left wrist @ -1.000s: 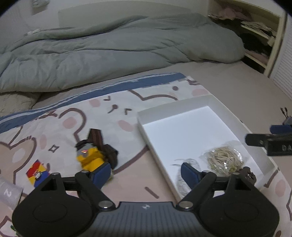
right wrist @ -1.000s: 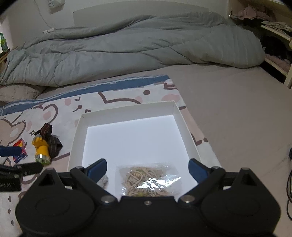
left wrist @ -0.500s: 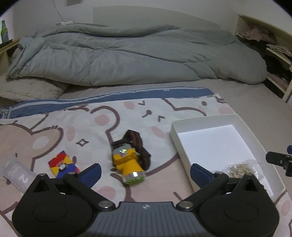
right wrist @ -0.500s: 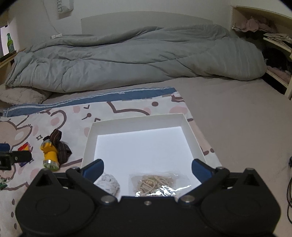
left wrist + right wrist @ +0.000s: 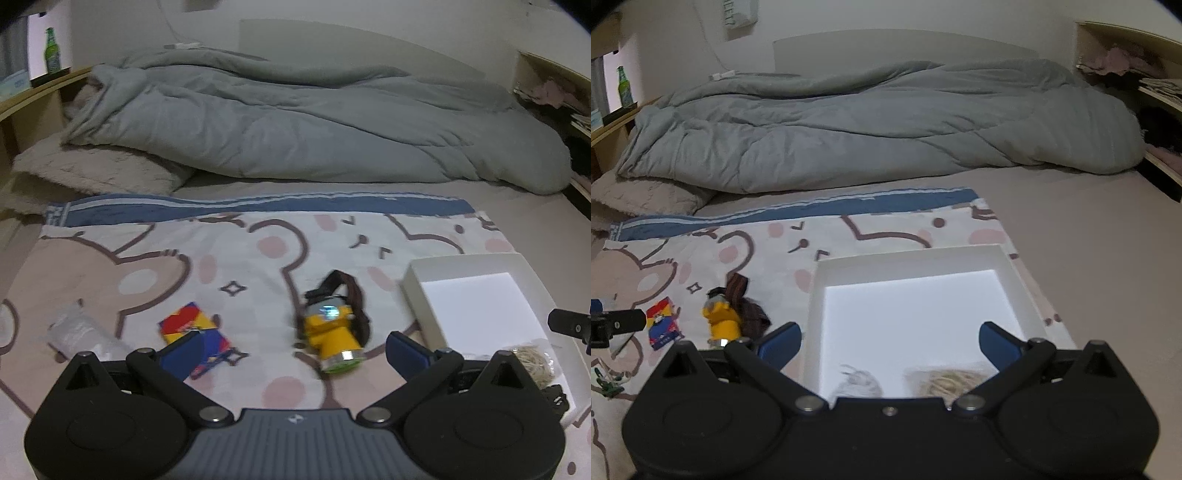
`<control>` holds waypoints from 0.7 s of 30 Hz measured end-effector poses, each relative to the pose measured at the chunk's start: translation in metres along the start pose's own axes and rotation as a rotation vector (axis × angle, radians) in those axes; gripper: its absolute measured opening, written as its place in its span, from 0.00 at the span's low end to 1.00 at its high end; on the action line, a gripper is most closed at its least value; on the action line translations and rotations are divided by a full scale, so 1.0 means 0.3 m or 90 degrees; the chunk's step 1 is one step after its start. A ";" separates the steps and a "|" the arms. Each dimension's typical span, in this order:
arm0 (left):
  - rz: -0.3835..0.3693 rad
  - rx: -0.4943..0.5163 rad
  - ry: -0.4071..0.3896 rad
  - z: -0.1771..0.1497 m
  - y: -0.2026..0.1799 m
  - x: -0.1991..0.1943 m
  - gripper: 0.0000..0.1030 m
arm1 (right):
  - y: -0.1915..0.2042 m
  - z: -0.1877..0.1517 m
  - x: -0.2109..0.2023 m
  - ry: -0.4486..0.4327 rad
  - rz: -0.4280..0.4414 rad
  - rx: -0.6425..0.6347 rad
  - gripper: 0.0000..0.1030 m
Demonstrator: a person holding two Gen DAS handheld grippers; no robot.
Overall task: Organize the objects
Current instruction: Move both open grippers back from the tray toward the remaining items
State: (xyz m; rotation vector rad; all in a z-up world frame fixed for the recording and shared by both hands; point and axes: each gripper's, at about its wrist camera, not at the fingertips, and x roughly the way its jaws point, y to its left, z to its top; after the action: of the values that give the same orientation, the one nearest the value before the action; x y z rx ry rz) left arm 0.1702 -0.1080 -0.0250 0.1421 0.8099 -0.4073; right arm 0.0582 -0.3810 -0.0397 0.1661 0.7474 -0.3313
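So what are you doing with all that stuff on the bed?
Someone is tidying small things into a white box on the cartoon blanket. A bag of rubber bands and a whitish bundle are already inside. The left gripper is wide open and empty, its jaws just opened, hovering near the yellow headlamp and the colourful card packet. The right gripper is open over the box, holding nothing.
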 end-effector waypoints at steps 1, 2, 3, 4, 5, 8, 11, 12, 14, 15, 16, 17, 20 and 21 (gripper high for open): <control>0.004 -0.003 -0.001 -0.001 0.017 -0.004 1.00 | 0.018 0.002 0.004 0.001 0.004 -0.003 1.00; 0.009 -0.006 -0.002 -0.002 0.038 -0.009 1.00 | 0.037 0.005 0.008 0.002 0.007 -0.006 1.00; 0.015 -0.010 -0.003 -0.003 0.060 -0.014 1.00 | 0.057 0.008 0.011 0.002 0.009 -0.011 1.00; 0.020 -0.013 -0.003 -0.006 0.081 -0.019 1.00 | 0.080 0.011 0.015 0.002 0.012 -0.015 1.00; 0.026 -0.017 -0.003 -0.008 0.104 -0.023 1.00 | 0.097 0.012 0.017 0.002 0.016 -0.018 1.00; 0.043 -0.031 -0.004 -0.016 0.174 -0.038 1.00 | 0.162 0.019 0.025 0.002 0.029 -0.026 1.00; 0.057 -0.042 -0.007 -0.026 0.241 -0.059 1.00 | 0.231 0.026 0.033 0.002 0.043 -0.038 1.00; 0.061 -0.045 -0.008 -0.030 0.263 -0.067 1.00 | 0.254 0.029 0.035 0.002 0.048 -0.043 1.00; 0.069 -0.050 -0.008 -0.040 0.301 -0.080 1.00 | 0.299 0.033 0.040 0.002 0.058 -0.051 1.00; 0.073 -0.052 -0.007 -0.046 0.322 -0.086 1.00 | 0.324 0.036 0.042 0.002 0.062 -0.056 1.00; 0.077 -0.054 -0.008 -0.052 0.337 -0.093 1.00 | 0.346 0.037 0.043 0.001 0.067 -0.060 1.00; 0.080 -0.056 -0.008 -0.057 0.357 -0.099 1.00 | 0.369 0.039 0.044 0.001 0.073 -0.064 1.00; 0.087 -0.063 -0.008 -0.070 0.399 -0.113 1.00 | 0.431 0.039 0.048 0.001 0.085 -0.076 1.00; 0.089 -0.065 -0.008 -0.074 0.413 -0.117 1.00 | 0.450 0.039 0.051 0.002 0.089 -0.080 1.00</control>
State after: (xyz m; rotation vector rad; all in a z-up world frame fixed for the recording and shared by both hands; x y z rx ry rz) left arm 0.1839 0.0219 -0.0185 0.1004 0.8013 -0.2338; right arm 0.1237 -0.2613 -0.0376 0.0989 0.7534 -0.1506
